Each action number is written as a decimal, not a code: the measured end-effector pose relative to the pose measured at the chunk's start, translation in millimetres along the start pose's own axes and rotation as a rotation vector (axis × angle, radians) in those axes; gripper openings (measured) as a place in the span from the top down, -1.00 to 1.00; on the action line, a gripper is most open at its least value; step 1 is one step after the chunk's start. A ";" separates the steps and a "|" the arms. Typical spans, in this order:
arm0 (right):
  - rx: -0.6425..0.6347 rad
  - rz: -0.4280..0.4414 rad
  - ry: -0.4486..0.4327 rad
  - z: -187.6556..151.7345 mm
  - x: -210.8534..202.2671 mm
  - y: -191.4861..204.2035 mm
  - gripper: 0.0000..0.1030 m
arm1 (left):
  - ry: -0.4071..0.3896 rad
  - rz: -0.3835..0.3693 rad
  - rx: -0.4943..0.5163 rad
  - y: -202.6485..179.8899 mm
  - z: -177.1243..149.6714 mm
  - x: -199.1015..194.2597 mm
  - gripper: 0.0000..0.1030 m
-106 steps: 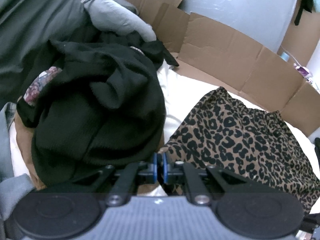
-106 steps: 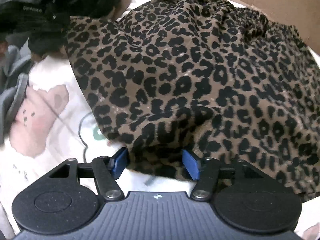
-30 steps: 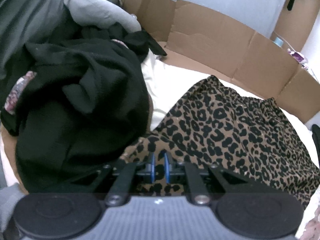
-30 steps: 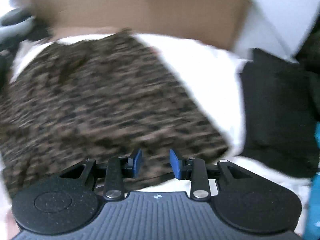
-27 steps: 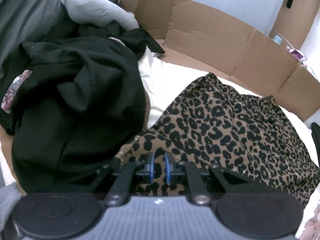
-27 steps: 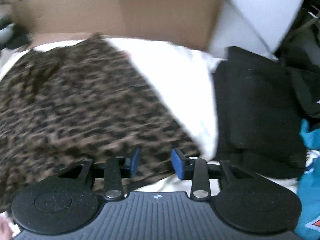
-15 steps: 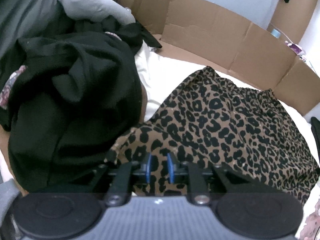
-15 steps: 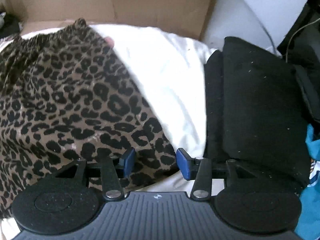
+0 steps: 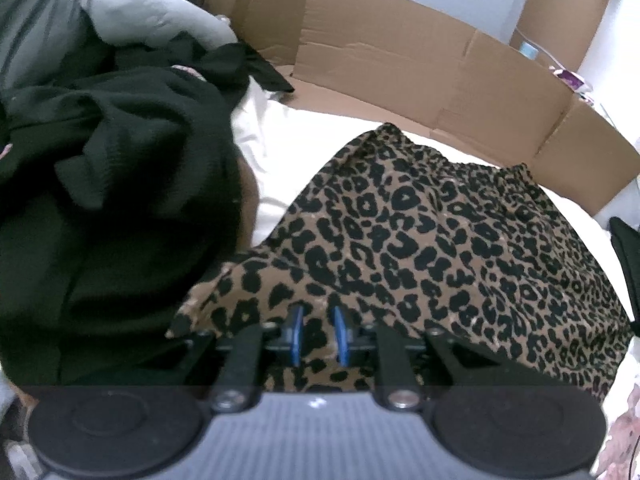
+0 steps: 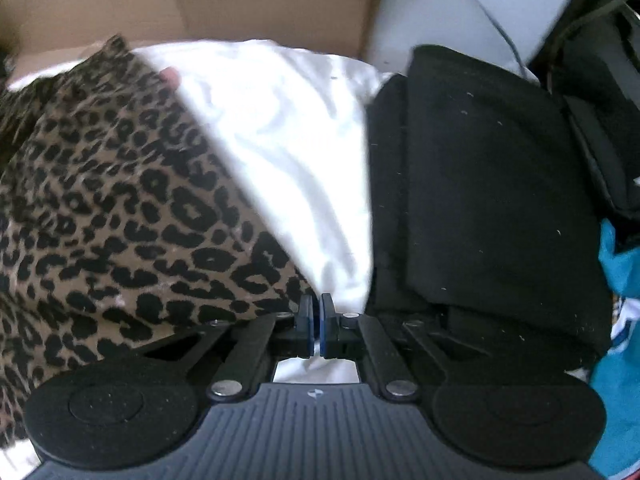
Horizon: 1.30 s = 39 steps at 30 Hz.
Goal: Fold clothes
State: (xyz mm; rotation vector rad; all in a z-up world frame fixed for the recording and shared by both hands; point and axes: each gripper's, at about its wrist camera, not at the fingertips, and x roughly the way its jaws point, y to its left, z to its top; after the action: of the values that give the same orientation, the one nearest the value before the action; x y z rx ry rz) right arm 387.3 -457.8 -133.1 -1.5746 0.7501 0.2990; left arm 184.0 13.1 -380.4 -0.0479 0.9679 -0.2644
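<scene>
The leopard-print skirt (image 9: 432,240) lies spread across the white sheet (image 9: 296,148), filling the centre and right of your left view, its gathered waistband toward the cardboard wall (image 9: 400,68) at the top; in your right view the skirt (image 10: 120,208) fills the left half, its near corner running down to the frame's lower centre. Half a second ago your right gripper (image 10: 316,326) stood wide over that corner; now its blue pads are clenched almost together at the corner's edge, though whether cloth sits between them you cannot tell from this view. Your left gripper (image 9: 316,334) has done the opposite; its pads, nearly closed a second ago, now stand slightly apart astride the near hem, released. That reads as a regrasp at the hem, not a finished fold; the skirt is still one flat layer. The black heap (image 9: 112,200) crowds the left; a folded black garment (image 10: 488,200) lies at the right.
</scene>
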 end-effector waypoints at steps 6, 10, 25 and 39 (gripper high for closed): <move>0.071 -0.058 0.039 -4.2 5.2 -28.4 1.00 | -0.028 -0.022 0.038 -12.9 7.3 15.4 0.64; 0.078 -0.013 -0.010 -3.8 -9.0 -26.3 1.00 | -0.034 -0.028 0.039 -16.7 11.8 29.3 0.64; -0.012 0.169 -0.060 4.4 -15.3 35.8 0.74 | 0.086 0.037 0.045 -2.7 -4.1 56.8 0.65; -0.050 0.233 -0.003 -27.3 -29.1 47.3 0.16 | 0.105 0.030 -0.011 10.6 -35.6 -3.0 0.41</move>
State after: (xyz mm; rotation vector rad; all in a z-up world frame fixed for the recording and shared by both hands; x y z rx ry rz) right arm 329.8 -474.9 -148.6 -1.5339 0.9316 0.4937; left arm 155.4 26.9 -399.9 -0.0301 1.0743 -0.2354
